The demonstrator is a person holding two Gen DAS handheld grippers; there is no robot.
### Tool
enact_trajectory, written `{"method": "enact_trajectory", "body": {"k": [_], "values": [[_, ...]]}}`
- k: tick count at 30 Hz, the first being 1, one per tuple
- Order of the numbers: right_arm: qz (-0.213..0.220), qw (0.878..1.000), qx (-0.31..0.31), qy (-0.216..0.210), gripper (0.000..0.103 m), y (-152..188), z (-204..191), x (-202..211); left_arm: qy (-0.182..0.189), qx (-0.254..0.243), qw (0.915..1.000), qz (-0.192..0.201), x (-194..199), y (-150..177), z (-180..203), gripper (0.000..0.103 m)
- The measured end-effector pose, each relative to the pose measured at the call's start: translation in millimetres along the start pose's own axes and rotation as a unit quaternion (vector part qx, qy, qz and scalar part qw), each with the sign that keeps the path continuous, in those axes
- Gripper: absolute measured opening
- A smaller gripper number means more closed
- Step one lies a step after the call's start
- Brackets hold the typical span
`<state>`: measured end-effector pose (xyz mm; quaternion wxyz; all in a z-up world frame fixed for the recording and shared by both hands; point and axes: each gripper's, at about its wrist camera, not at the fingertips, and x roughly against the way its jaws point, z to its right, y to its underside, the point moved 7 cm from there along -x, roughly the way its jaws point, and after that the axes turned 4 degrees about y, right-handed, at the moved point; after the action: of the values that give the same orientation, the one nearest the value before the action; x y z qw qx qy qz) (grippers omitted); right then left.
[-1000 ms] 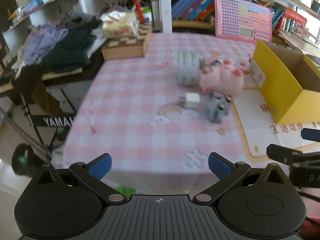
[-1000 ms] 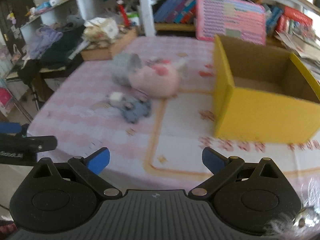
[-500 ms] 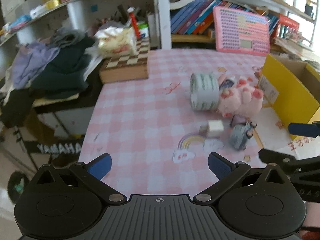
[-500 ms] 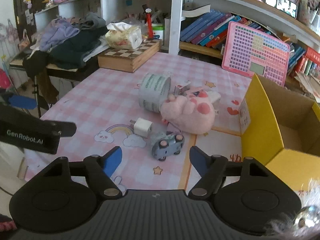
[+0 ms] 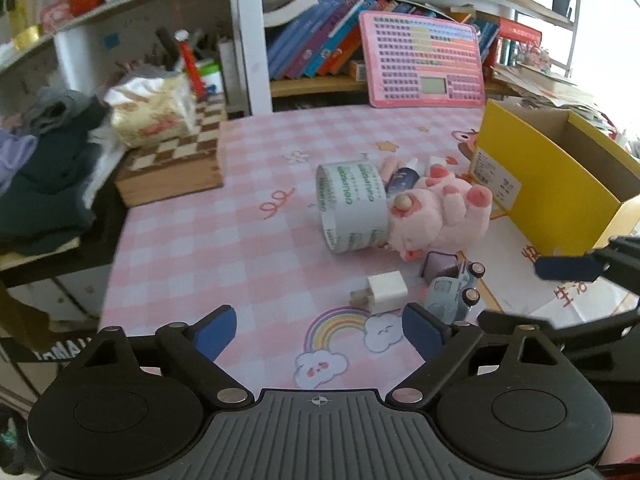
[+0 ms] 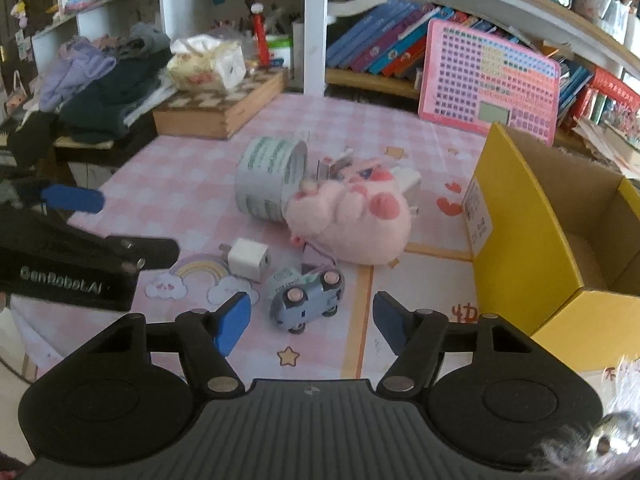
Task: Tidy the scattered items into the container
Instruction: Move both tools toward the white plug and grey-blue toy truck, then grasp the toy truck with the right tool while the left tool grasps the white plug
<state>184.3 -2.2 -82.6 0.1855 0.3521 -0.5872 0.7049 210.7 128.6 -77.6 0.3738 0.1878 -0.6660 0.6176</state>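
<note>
An open yellow cardboard box point(image 5: 552, 184) point(image 6: 540, 236) stands at the right of the pink checked table. Scattered left of it lie a roll of tape point(image 5: 352, 208) point(image 6: 268, 178), a pink plush toy point(image 5: 436, 212) point(image 6: 352, 220), a white charger plug point(image 5: 384, 292) point(image 6: 248, 260), a small grey-blue toy car point(image 5: 452, 294) point(image 6: 308, 300) and small cards behind the plush. My left gripper point(image 5: 320, 334) is open and empty, just short of the plug. My right gripper point(image 6: 312, 320) is open and empty, its jaws either side of the car's near end.
A wooden chessboard box point(image 5: 176, 164) with a tissue pack sits at the table's far left corner. A pink keyboard toy point(image 5: 424, 64) leans on the bookshelf behind. Dark clothes point(image 5: 44, 184) pile on a bench to the left.
Both grippers have moved forward over the table toward the items. The right gripper's jaws have narrowed a little and now frame the toy car.
</note>
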Motion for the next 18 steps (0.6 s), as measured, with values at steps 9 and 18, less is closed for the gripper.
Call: {"method": "enact_trajectory", "body": {"k": [9, 18], "values": [[-0.021, 0.999, 0.034, 0.002, 0.074, 0.5, -11.1, -33.3, 0.044, 0.001, 0.9987, -0.025, -34.5, -11.5, 1.3, 0.082], [-0.020, 0.999, 0.042, 0.004, 0.075, -2.2, -6.7, -61.8, 0.075, -0.008, 0.9955, -0.058, -70.6, -17.6, 8.4, 0.074]]}}
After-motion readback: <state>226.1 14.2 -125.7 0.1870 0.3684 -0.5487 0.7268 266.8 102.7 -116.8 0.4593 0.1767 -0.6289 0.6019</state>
